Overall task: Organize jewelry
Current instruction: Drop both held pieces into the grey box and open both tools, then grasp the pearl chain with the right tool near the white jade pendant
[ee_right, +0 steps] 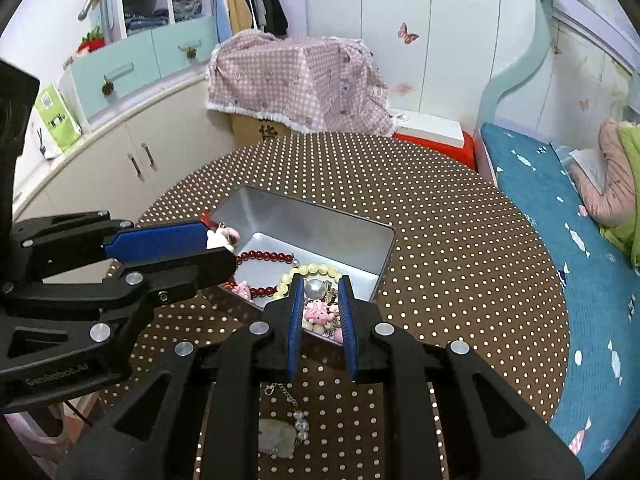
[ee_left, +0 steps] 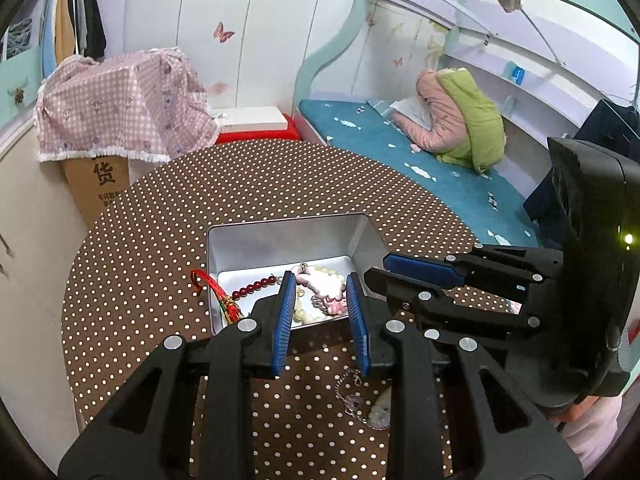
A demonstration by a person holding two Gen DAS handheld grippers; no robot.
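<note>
A silver metal tin (ee_left: pixel 224 236) (ee_right: pixel 384 256) stands open on the polka-dot table. It holds a red bead bracelet (ee_left: pixel 252 287) (ee_right: pixel 264 257), a pale yellow bead bracelet (ee_right: pixel 316 269), pink plush charms (ee_left: pixel 324 284) (ee_right: pixel 318 312) and a big pearl (ee_right: pixel 315 289). My left gripper (ee_left: pixel 322 280) hangs over the tin, jaws apart around a pink charm; in the right wrist view (ee_right: pixel 218 246) a pink charm sits at its fingertips. My right gripper (ee_right: pixel 320 282) is open above the tin's near edge. A chain bracelet with a pale stone (ee_left: pixel 374 404) (ee_right: pixel 280 428) lies on the table below the grippers.
A red tassel cord (ee_left: pixel 206 280) hangs over the tin's left rim. Beyond the brown dotted table (ee_right: pixel 460 240) are a pink checked cloth over a box (ee_right: pixel 296 80), white cabinets (ee_right: pixel 120 160) and a blue bed (ee_right: pixel 560 220).
</note>
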